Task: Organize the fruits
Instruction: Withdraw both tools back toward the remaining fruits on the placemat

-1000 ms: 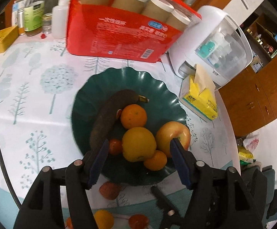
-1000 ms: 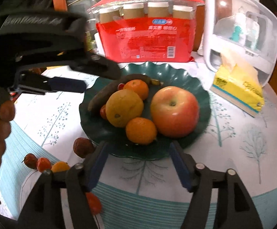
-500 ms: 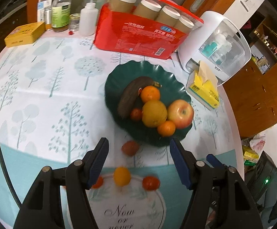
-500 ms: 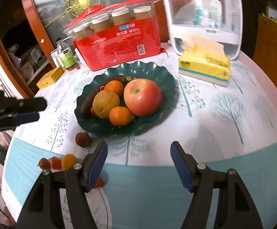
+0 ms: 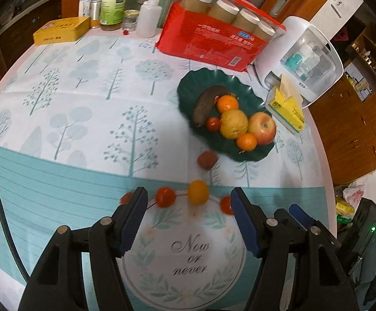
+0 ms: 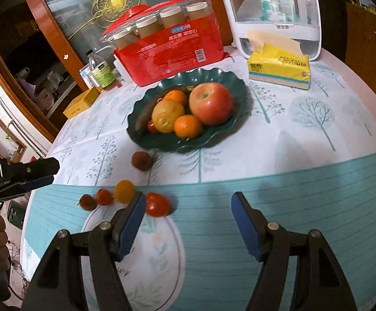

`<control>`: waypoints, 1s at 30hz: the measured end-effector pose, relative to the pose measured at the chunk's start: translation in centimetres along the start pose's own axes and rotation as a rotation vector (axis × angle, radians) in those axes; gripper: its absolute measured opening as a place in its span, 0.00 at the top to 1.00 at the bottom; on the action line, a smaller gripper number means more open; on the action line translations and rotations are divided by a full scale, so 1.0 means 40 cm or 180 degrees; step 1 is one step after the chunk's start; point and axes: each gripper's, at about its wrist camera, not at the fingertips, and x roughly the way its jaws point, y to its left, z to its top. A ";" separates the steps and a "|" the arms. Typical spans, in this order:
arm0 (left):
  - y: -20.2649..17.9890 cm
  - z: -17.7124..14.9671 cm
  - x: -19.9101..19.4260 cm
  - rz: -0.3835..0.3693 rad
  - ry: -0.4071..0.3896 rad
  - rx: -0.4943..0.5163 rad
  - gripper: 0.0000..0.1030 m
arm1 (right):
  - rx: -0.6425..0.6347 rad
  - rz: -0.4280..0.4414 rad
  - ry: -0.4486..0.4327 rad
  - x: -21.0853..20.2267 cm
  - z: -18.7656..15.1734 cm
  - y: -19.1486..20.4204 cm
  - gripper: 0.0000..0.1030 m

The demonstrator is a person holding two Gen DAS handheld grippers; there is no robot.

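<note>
Hiding part of a small red fruit (image 5: 225, 205), spread empty left gripper (image 5: 188, 216); right gripper (image 6: 188, 216) likewise.

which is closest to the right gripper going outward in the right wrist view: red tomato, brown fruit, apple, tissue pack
From the right gripper:
1. Red tomato, on the cloth beside the left finger tip.
2. Brown fruit, farther back on the left, just short of the green plate.
3. Apple, on the plate.
4. Tissue pack, far right, behind the plate.
</note>
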 end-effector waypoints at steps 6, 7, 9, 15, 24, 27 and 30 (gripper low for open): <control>0.047 -0.025 0.001 0.0032 0.0127 0.0097 0.37 | 0.0015 0.0006 0.0026 0.002 -0.038 0.038 0.33; 0.053 -0.028 0.004 0.0037 0.0154 0.0122 0.37 | 0.0003 -0.0016 0.0027 0.004 -0.046 0.048 0.33; 0.061 -0.033 0.010 0.0042 0.0206 0.0174 0.37 | -0.0016 -0.0055 0.0023 0.006 -0.057 0.062 0.33; 0.089 -0.042 0.038 0.0108 0.0375 0.0368 0.37 | -0.0053 -0.0155 0.0009 0.026 -0.084 0.107 0.33; 0.118 -0.035 0.093 0.0013 0.0450 0.0755 0.37 | -0.0204 -0.0489 -0.0154 0.072 -0.106 0.165 0.33; 0.116 -0.030 0.110 -0.0016 0.0425 0.0855 0.37 | -0.0247 -0.0544 -0.0165 0.095 -0.109 0.173 0.33; 0.116 -0.027 0.127 -0.0003 0.0408 0.0922 0.37 | -0.0284 -0.0623 -0.0209 0.111 -0.110 0.179 0.34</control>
